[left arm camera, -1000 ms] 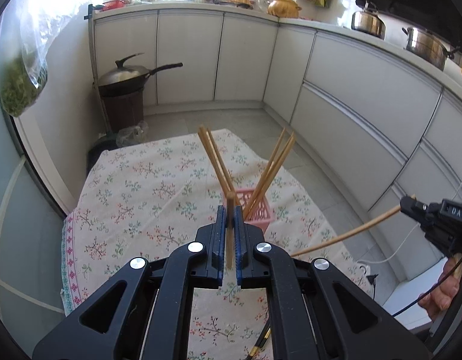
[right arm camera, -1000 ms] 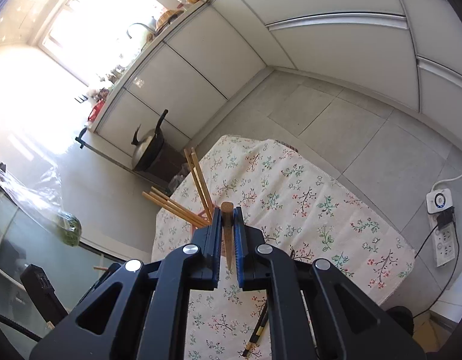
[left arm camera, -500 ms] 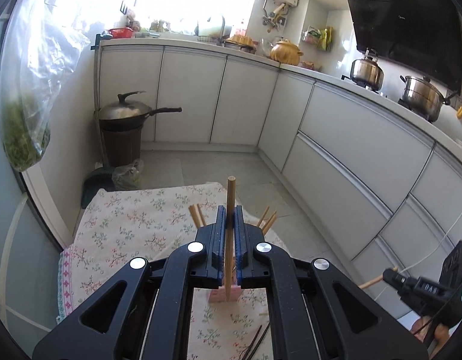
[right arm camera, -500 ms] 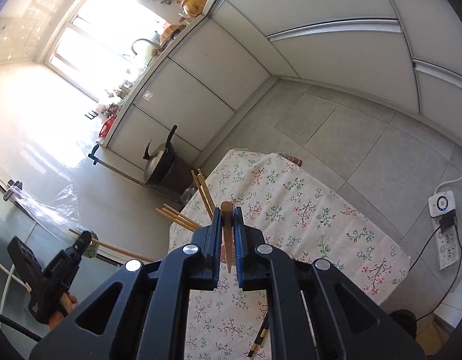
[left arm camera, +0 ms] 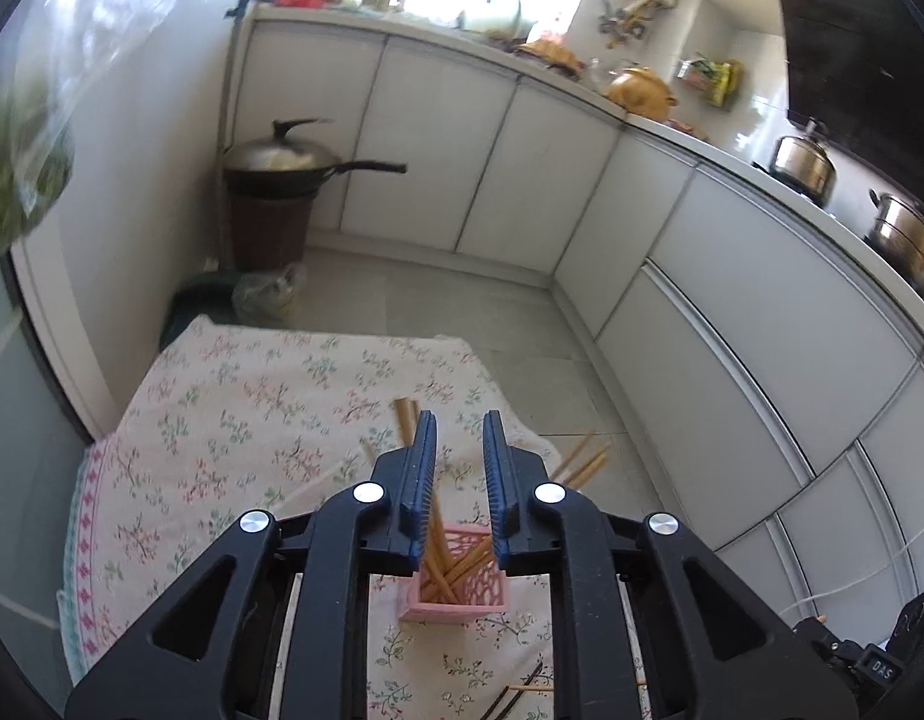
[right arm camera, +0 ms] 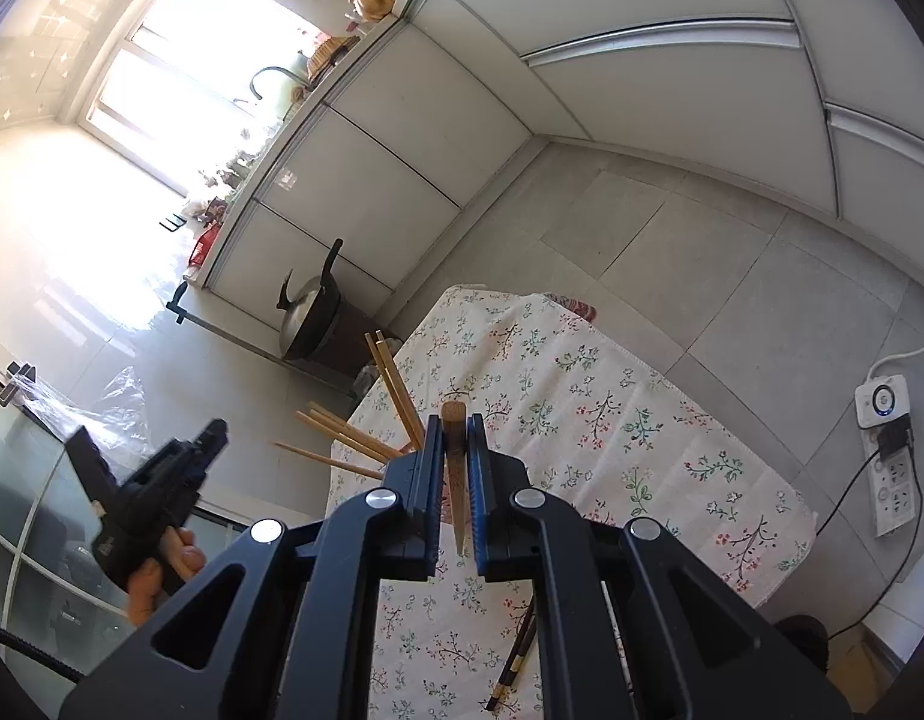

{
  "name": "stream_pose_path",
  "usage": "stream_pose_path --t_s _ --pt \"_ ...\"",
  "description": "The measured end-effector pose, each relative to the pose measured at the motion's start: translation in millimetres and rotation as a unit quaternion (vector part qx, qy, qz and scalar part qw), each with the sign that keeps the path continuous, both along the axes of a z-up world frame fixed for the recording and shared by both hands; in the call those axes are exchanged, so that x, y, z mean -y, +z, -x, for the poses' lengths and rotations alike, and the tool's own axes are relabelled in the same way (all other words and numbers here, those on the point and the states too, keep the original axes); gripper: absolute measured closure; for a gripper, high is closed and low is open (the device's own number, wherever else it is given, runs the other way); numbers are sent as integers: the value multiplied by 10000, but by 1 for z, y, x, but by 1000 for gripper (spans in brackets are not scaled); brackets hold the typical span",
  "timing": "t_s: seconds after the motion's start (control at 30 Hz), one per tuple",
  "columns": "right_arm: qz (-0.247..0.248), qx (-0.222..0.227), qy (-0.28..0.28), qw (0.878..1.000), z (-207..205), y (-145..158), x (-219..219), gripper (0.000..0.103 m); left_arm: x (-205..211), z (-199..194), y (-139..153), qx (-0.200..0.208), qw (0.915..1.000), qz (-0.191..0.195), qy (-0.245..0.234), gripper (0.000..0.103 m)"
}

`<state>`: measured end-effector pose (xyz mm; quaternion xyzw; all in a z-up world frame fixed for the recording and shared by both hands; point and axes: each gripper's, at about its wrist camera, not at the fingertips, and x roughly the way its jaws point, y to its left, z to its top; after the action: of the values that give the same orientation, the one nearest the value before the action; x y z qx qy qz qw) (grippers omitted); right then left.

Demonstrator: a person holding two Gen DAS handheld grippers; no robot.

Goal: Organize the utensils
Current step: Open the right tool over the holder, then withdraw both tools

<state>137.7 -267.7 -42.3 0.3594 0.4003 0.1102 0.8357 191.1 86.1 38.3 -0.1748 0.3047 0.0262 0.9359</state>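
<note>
1. Through the left wrist camera I see my left gripper (left arm camera: pixel 459 468) with its jaws spread; they have just been opening, and nothing sits pinched between the blue pads.
2. Below them stands the small pink plastic lattice basket (left arm camera: pixel 462 591) on the bench with the floral cloth (left arm camera: pixel 222 420). Several tan bamboo chopsticks (left arm camera: pixel 444 564) lean inside it, tips fanning outward.
3. Dark chopsticks (left arm camera: pixel 522 687) lie flat on the cloth nearer me.
4. Through the right wrist camera, my right gripper (right arm camera: pixel 456 468) has its jaws pressed together on one brown wooden chopstick (right arm camera: pixel 455 456), held along the jaws, blunt end outward.
5. Beyond it the bamboo chopsticks splay, the basket itself hidden.
</note>
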Motion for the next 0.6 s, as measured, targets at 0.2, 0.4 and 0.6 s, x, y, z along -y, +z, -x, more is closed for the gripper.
stream_pose_path --t_s 0.2,0.4,0.6 --pt "-38 50 68 10000 -1 4 -9 95 -29 30 -4 42 9996 84 254 85" --pt "7 206 149 9997 -16 25 -37 95 -47 43 -5 -25 9993 245 278 80" --pt "444 666 246 9965 -52 70 -74 95 -47 43 0 35 9996 248 157 76"
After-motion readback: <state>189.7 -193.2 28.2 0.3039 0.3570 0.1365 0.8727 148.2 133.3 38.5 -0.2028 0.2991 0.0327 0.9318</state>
